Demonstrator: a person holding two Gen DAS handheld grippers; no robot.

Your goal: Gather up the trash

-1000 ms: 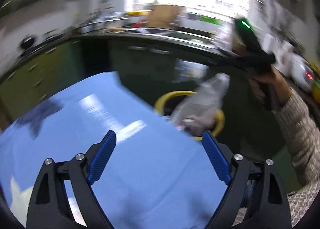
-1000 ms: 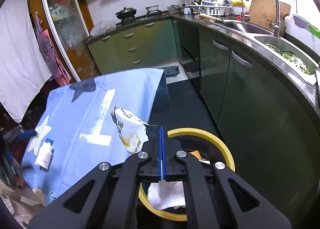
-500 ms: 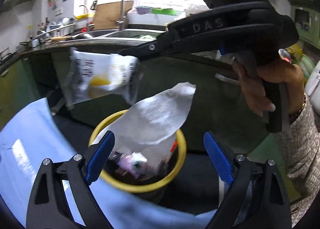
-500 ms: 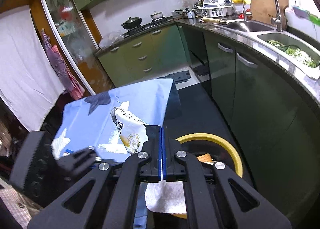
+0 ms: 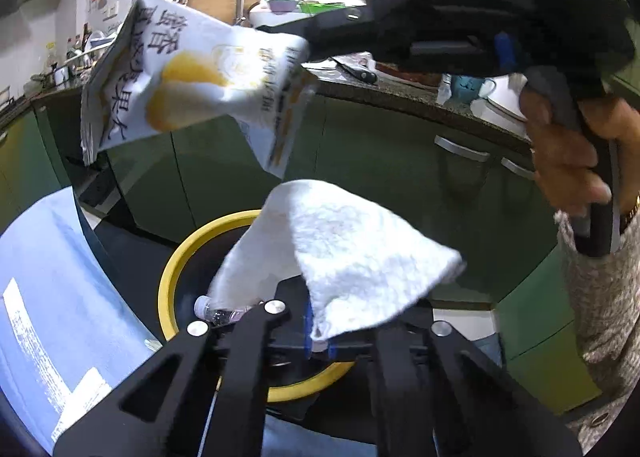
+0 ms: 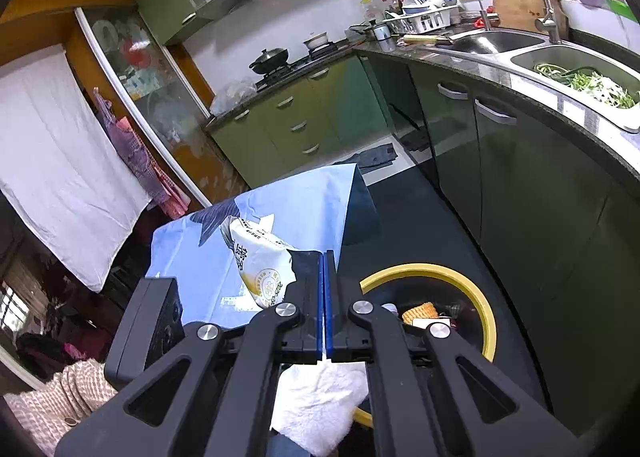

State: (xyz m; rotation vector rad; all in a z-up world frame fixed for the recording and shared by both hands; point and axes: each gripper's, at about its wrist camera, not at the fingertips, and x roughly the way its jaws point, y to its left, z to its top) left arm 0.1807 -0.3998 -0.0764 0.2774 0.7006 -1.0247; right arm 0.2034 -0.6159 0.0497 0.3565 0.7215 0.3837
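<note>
The left tongs point(image 5: 318, 331) are clenched on the lower corner of a white paper towel point(image 5: 352, 257), which fans up and outward from the blue pads and hangs over the yellow-rimmed trash bin point(image 5: 168, 289). The same towel shows in the right wrist view as a fluffy white wad point(image 6: 320, 405) below the right tool's frame. Inside the bin, a clear plastic bottle point(image 5: 218, 311) lies just behind the towel's edge, and the right wrist view shows a piece of orange-brown rubbish point(image 6: 420, 313) among other scraps too small to tell.

The right tongs point(image 6: 324, 297) are pressed tight on the edge of a white snack bag point(image 6: 260, 265) printed with yellow pieces and dark lettering. In the left wrist view that bag point(image 5: 188, 85) dangles in the air from the right tool's tip, above and to the left of the towel, apart from it. A hand point(image 5: 568, 161) grips the right tool's handle, with a knitted sleeve point(image 5: 600, 297) below it.

Beside the bin stands a table under a light blue cloth point(image 6: 280, 209), its corner close to the bin's rim. Dark green cabinets point(image 6: 540, 185) run along the far side of the bin, topped by a counter with a steel sink point(image 6: 572, 69) holding green vegetables.
</note>
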